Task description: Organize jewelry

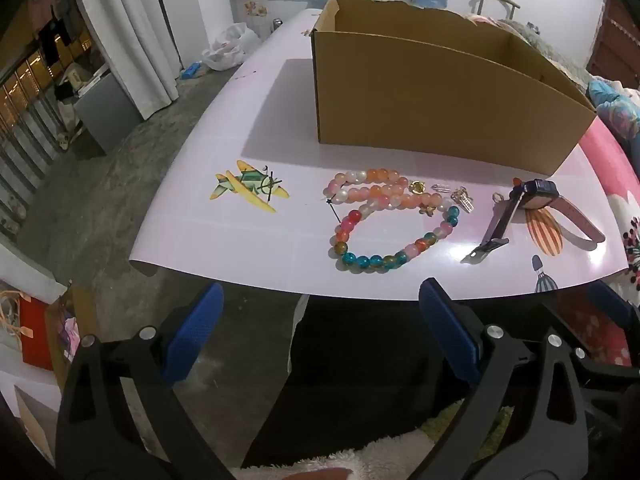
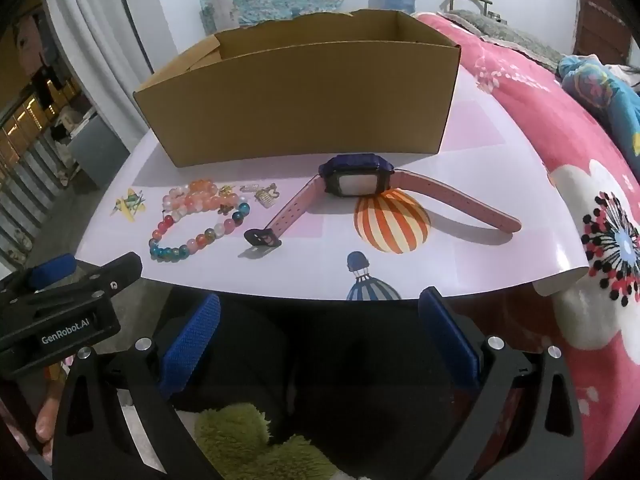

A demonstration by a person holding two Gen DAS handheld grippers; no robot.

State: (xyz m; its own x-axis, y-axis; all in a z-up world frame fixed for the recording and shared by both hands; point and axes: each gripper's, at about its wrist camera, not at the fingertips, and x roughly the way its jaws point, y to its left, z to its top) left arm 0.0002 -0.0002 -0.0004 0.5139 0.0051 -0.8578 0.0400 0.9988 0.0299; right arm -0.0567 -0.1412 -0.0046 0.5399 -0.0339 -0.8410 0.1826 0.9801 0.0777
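An open cardboard box (image 1: pixel 432 100) (image 2: pixel 304 96) stands at the back of a pale printed board (image 1: pixel 260 236) (image 2: pixel 460 248). In front of it lie a peach beaded bracelet (image 1: pixel 380 194) (image 2: pixel 200 196), a multicoloured beaded bracelet (image 1: pixel 372 260) (image 2: pixel 188 242), small gold charms (image 1: pixel 460 198) (image 2: pixel 262 194) and a watch (image 1: pixel 538 196) (image 2: pixel 354 178) with a pink strap. My left gripper (image 1: pixel 320 332) is open and empty, below the board's near edge in front of the bracelets. My right gripper (image 2: pixel 320 332) is open and empty, near the edge in front of the watch.
The board rests partly on a pink floral bedspread (image 2: pixel 560 128) at the right. A concrete floor (image 1: pixel 100 208) lies to the left, with a white curtain (image 1: pixel 124 28) and a plastic bag (image 1: pixel 228 46) beyond. The left gripper's body (image 2: pixel 60 312) shows in the right wrist view.
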